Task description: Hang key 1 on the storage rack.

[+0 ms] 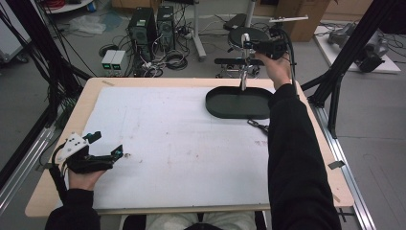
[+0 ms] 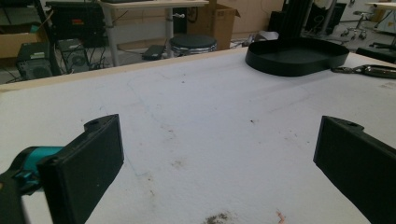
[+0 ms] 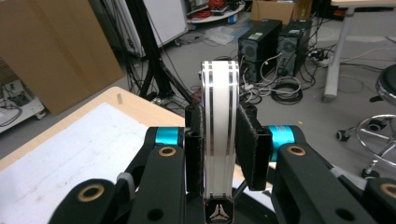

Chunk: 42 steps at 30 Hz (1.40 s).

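Right gripper (image 3: 219, 154), upper right of the high view, pinches a white silver-striped strap (image 3: 220, 135) above the black tray (image 1: 238, 102). It looks light, smooth, possibly slippery; grip its flat faces. Left gripper (image 1: 106, 146) rests wide apart, empty, lower left.

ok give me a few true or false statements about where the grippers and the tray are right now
1. The right gripper is shut on a white strap. True.
2. The black tray sits at the near left corner of the table. False: it sits at the far right.
3. The left gripper is open above the white mat. True.
4. The left gripper holds a keyring. False: it holds nothing; a small metal clip lies near the tray.
5. The strap lies flat in the tray. False: it is held above it.
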### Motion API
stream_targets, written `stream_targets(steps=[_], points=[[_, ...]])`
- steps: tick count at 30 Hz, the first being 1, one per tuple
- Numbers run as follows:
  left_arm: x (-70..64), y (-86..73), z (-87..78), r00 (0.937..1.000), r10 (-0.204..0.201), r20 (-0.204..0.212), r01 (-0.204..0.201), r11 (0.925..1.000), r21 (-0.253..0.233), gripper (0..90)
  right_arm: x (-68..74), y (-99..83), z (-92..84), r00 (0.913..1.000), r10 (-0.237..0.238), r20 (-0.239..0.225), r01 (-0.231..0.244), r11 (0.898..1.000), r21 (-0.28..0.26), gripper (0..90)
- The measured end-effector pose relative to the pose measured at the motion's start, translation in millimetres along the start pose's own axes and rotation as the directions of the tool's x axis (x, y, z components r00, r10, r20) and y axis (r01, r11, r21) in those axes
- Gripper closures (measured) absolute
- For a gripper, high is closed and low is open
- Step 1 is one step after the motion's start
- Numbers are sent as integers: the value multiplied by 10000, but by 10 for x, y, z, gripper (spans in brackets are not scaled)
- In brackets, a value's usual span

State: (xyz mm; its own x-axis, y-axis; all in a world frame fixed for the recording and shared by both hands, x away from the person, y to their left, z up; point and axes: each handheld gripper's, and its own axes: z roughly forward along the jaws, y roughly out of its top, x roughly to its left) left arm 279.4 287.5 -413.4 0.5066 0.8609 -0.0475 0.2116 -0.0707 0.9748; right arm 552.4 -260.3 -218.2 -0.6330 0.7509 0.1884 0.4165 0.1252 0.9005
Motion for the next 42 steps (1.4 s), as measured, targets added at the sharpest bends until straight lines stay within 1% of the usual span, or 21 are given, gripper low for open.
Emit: stream_targets(steps=[3,5,7,10,11,13,15,16,19,24,25,27,30,32,37,38,42], points=[[9,-1,4,10000,-7,-9,7,10000,17,20,-12,31,38,10000,0,-89,-1,10000,-99,746],[12,-4,10,10000,-45,1,45,10000,9,20,-18,44,70,10000,-45,-70,45,10000,-30,746],[12,-4,9,10000,-34,0,34,10000,7,20,-19,60,98,10000,48,-76,-48,10000,16,746],[13,-3,4,10000,-10,19,10,10000,34,20,-9,72,148,9999,-61,-143,59,9999,-146,746],[10,-4,2,10000,-39,20,39,10000,34,20,-17,74,160,9999,-78,-91,77,9999,-152,746],[6,-5,2,10000,-22,31,22,10000,42,20,-36,78,172,9999,64,109,-64,10000,-17,746],[6,-7,3,10000,12,72,-13,10000,74,20,-66,82,180,9992,205,351,-203,9998,-74,746],[2,-8,7,10000,4,82,-4,10000,89,20,-77,87,182,9988,282,399,-279,9996,-101,746],[-7,-9,15,9999,44,127,-46,9999,131,20,-84,130,193,9988,315,362,-311,9994,-133,746],[-7,-9,10,9999,51,89,-52,9999,138,20,-42,203,236,9993,112,357,-107,9998,-148,746],[-7,-9,9,9999,52,93,-53,9999,138,20,-42,203,250,9993,88,359,-82,9998,-192,746],[-6,-9,9,9999,55,97,-56,9999,140,20,-42,190,279,9989,118,444,-117,9999,-39,746],[-7,-11,12,9999,55,116,-57,9999,153,20,-58,163,320,9969,33,789,-56,9996,279,745],[-6,-10,10,9999,58,127,-60,9998,188,20,-74,148,332,9959,142,895,-171,9994,314,745],[-8,-12,8,9998,109,159,-112,9997,212,20,-102,94,376,9930,173,1170,-221,9989,404,745],[-9,-12,6,9998,107,158,-110,9997,208,20,-108,79,386,9927,167,1197,-216,9990,397,745],[-10,-14,9,9998,107,154,-110,9997,200,20,-151,-20,429,9916,366,1244,-434,9977,520,743]])
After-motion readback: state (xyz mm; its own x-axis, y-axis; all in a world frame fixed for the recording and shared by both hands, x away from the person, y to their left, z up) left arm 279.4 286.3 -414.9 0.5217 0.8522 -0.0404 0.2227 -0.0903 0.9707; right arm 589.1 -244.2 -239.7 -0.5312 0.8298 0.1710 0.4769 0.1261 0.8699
